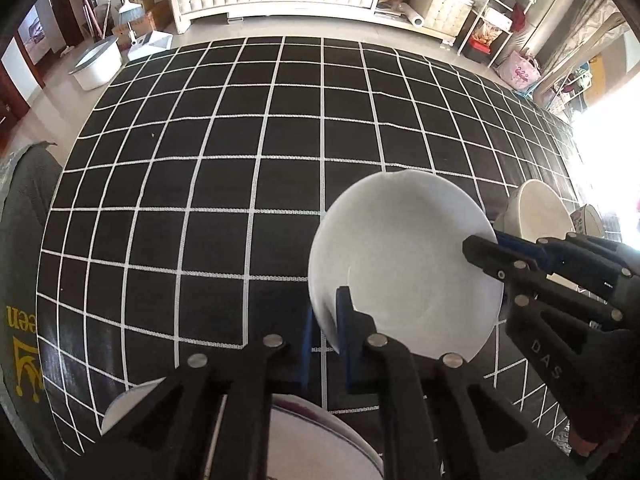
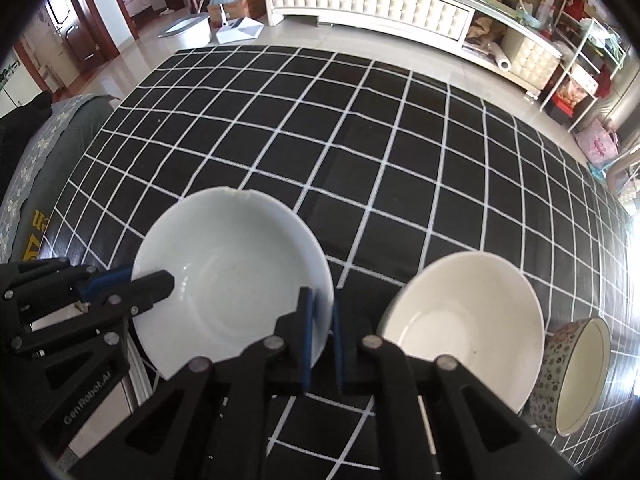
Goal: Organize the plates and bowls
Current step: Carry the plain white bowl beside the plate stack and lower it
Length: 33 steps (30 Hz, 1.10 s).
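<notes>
Gripped at opposite rims by left gripper [image 1: 324,332] and right gripper [image 2: 320,320], white bowl [image 2: 236,276] beside cream bowl [image 2: 464,328]; uneven pull risked slip.

Home living room, lived-in. Long white tufted-front cabinet [image 2: 368,0] along far wall, glossy tiled floor [image 2: 360,46]. Wire shelving rack [image 1: 496,12] crammed with bags and boxes at right. Floor lamp [image 1: 128,4], cardboard boxes, white tub [image 1: 96,64] near left wall. Wooden doors [image 2: 76,32] open onto other rooms. Black-and-white grid cloth [image 1: 240,160] covers table.
</notes>
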### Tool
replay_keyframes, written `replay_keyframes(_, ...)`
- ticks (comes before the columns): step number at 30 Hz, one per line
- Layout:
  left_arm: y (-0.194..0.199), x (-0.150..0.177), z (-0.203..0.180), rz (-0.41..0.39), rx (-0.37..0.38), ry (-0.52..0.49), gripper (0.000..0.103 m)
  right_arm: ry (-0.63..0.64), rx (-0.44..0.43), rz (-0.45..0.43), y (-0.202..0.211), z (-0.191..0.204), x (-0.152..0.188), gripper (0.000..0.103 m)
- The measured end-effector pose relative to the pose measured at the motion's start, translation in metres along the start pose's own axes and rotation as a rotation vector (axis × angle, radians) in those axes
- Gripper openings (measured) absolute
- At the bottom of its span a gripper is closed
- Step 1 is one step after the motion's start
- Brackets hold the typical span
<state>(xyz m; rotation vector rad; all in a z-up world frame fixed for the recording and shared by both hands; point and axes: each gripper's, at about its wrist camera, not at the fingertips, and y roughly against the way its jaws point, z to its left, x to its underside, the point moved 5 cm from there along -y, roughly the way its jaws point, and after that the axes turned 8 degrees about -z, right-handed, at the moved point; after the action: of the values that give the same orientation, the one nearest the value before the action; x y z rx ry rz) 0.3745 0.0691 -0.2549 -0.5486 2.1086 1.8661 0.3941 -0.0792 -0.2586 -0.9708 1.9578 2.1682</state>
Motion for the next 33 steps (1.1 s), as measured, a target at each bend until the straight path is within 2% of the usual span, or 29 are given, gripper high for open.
replay_keyframes(6,0.009,0.011,-0.005,-0.023,0.003,0.032,0.008,-0.049,0.016,-0.018,0.012,-0.002,0.008,0.011)
replay_keyframes(15,0.054,0.027,-0.022,-0.07,0.027,0.013,0.008,-0.096,0.004,-0.07,0.064,0.0,0.022,0.011)
replay_keyframes(26,0.099,0.078,-0.041,-0.047,0.091,-0.007,0.008,-0.17,0.007,-0.071,0.106,0.001,0.067,0.011)
replay_keyframes(33,0.099,0.113,-0.054,-0.017,0.092,-0.036,0.008,-0.242,0.006,-0.053,0.112,0.001,0.111,0.011)
